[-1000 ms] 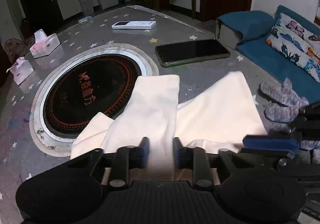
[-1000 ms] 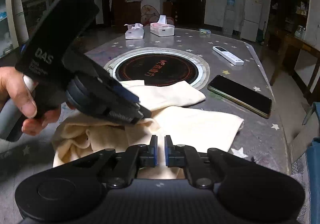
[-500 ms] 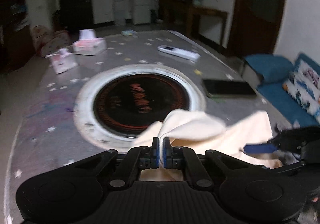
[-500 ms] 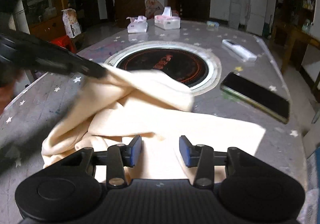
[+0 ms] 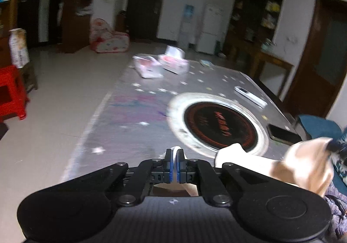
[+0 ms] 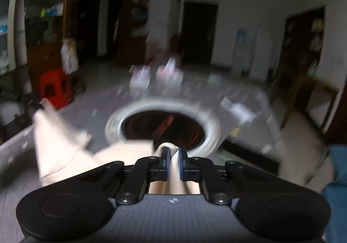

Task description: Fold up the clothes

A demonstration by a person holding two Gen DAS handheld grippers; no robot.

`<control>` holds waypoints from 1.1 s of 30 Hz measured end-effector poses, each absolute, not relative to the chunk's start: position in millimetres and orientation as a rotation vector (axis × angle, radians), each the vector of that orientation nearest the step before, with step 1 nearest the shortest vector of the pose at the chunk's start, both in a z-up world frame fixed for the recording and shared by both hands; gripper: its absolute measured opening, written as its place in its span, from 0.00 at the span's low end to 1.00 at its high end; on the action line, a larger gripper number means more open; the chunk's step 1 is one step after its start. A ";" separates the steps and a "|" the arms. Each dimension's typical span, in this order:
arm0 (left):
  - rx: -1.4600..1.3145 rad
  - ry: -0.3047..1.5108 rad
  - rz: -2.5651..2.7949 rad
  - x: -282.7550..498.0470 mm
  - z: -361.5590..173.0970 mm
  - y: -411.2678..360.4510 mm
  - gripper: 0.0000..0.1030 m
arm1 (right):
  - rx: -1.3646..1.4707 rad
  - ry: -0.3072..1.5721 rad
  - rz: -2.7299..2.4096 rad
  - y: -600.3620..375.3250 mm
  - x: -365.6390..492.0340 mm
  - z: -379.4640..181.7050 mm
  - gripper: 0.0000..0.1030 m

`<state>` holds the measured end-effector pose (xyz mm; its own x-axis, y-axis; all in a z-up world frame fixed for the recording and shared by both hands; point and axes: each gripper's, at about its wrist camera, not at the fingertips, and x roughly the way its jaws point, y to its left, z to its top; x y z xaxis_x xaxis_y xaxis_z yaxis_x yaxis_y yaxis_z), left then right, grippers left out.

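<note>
Left gripper (image 5: 175, 153) sat low in the middle of its frame, blue-padded fingers (image 5: 171, 163) drawn nearly together, pinching a thin edge of cream cloth (image 5: 303, 167). Right gripper (image 6: 173, 152) likewise sat low and central, fingers (image 6: 166, 162) pressed against a thicker bunch of the same cloth (image 6: 173, 169), a narrow gap kept between them. Both pointed forward toward the upper frame.
</note>
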<state>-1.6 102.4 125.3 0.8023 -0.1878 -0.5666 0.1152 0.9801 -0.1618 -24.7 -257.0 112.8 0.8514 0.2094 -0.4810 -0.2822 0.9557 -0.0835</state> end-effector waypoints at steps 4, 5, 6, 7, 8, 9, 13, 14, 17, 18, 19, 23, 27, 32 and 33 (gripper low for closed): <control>-0.159 0.581 -0.108 -37.5 136.9 140.1 0.02 | -0.138 0.341 0.190 -275.8 -64.1 155.5 0.07; -0.169 0.572 -0.094 -46.4 139.8 149.5 0.02 | -0.131 0.317 0.178 -281.5 -74.4 163.6 0.06; -0.178 0.563 -0.080 -55.4 142.7 158.9 0.02 | -0.134 0.299 0.164 -285.8 -85.5 168.1 0.06; -0.185 0.552 -0.066 -68.6 145.0 167.7 0.02 | -0.137 0.281 0.151 -290.0 -96.6 172.4 0.06; -0.192 0.542 -0.048 -81.9 146.7 176.8 0.02 | -0.141 0.264 0.137 -294.2 -107.6 176.8 0.06; -0.193 0.538 -0.035 -92.7 147.6 183.1 0.02 | -0.145 0.272 0.124 -297.7 -114.2 176.7 0.06; -0.158 0.563 0.031 -129.8 143.7 210.6 0.02 | -0.184 0.351 0.079 -307.9 -133.5 171.3 0.08; -0.148 0.579 0.038 -134.9 141.0 215.0 0.02 | -0.210 0.404 0.075 -307.6 -133.8 166.5 0.08; -0.101 0.623 0.006 -148.3 130.5 208.5 0.03 | -0.288 0.448 0.034 -300.7 -136.9 153.7 0.18; -0.086 0.631 -0.016 -150.8 127.3 200.8 0.05 | -0.297 0.452 0.050 -295.6 -138.6 150.8 0.20; -0.068 0.643 -0.058 -151.8 123.3 187.5 0.06 | -0.305 0.456 0.068 -290.5 -140.2 148.0 0.21; 0.056 0.691 -0.247 -152.9 102.9 119.4 0.20 | -0.322 0.514 0.245 -262.5 -145.1 134.5 0.29; 0.151 0.724 -0.432 -154.4 78.0 50.3 0.40 | -0.408 0.592 0.426 -220.8 -155.2 102.9 0.32; 0.211 0.762 -0.543 -145.6 53.0 -11.2 0.43 | -0.591 0.624 0.545 -177.7 -170.7 54.7 0.32; 0.211 0.773 -0.543 -140.0 49.0 -17.7 0.43 | -0.607 0.624 0.555 -171.7 -170.1 48.7 0.32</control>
<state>-140.0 -17.7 49.0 0.5875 -0.3869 -0.7108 0.5379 0.8429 -0.0141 -170.1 -171.7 48.7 0.6812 0.2880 -0.6730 -0.6345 0.6909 -0.3466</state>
